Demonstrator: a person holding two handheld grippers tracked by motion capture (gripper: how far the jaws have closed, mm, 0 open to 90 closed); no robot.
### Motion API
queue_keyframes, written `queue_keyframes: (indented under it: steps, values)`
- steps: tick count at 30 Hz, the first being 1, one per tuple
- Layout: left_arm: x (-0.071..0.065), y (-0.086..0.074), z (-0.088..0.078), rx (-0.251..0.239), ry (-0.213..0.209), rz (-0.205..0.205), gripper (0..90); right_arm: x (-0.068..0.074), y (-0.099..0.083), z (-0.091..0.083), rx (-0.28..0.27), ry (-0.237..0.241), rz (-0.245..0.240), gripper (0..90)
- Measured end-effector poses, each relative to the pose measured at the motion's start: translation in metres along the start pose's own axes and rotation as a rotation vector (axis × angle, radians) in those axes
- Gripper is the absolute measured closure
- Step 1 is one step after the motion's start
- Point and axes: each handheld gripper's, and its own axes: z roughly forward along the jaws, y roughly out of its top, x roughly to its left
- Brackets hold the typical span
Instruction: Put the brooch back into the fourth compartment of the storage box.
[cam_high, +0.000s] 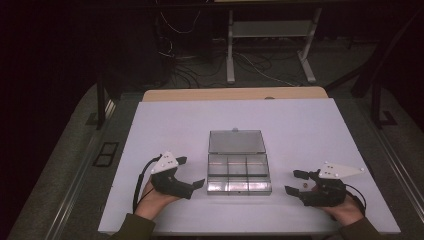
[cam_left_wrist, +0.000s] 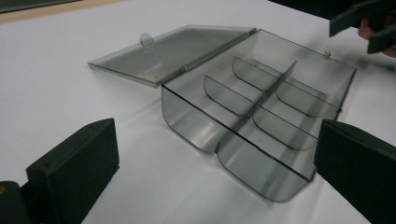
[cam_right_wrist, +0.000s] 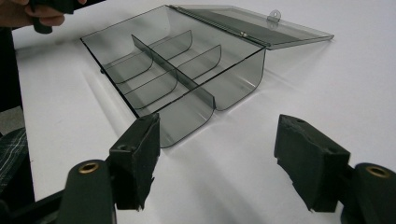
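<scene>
A smoky clear compartment box (cam_high: 239, 188) lies in the middle of the white table (cam_high: 170, 125), its lid (cam_high: 236, 142) folded flat open behind it. Dividers split the inside into several empty cells. My left gripper (cam_high: 191, 171) is just left of the box, its jaws wide apart and pointing at the box's rounded side wall (cam_left_wrist: 187, 116), with nothing between them. My right gripper (cam_high: 293, 182) rests to the right of the box, jaws apart and empty, facing the other side wall (cam_right_wrist: 238, 79). A tiny brownish speck (cam_high: 303, 185) lies on the table by the right jaws.
A wooden strip (cam_high: 235, 94) runs along the table's back edge. Beyond it, desk legs (cam_high: 230, 50) and loose cables (cam_high: 180, 65) stand on the dark floor. The person's hands hold the grippers near the table's front edge.
</scene>
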Motion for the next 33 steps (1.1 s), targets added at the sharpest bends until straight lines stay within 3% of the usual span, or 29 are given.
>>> queue_keyframes:
  steps: [9, 19, 24, 30, 33]
  values:
    - [-0.008, -0.013, -0.008, -0.006, -0.009, -0.01, 0.0, -0.001, 0.001, 0.0, -0.002, -0.006, 0.002, 30.3]
    - [-0.008, -0.014, -0.006, 0.002, -0.011, -0.014, 0.0, -0.01, 0.003, -0.002, 0.005, -0.035, 0.004, 27.6]
    - [-0.007, -0.014, -0.006, 0.01, -0.014, -0.013, 0.0, -0.016, 0.004, -0.006, 0.009, -0.061, 0.021, 24.6]
    - [-0.007, -0.014, -0.006, 0.009, -0.021, -0.023, 0.0, -0.026, 0.003, -0.01, 0.026, -0.128, 0.027, 21.7]
    - [-0.008, -0.013, -0.006, 0.01, -0.024, -0.028, 0.0, -0.03, 0.002, -0.013, 0.044, -0.127, 0.027, 22.3]
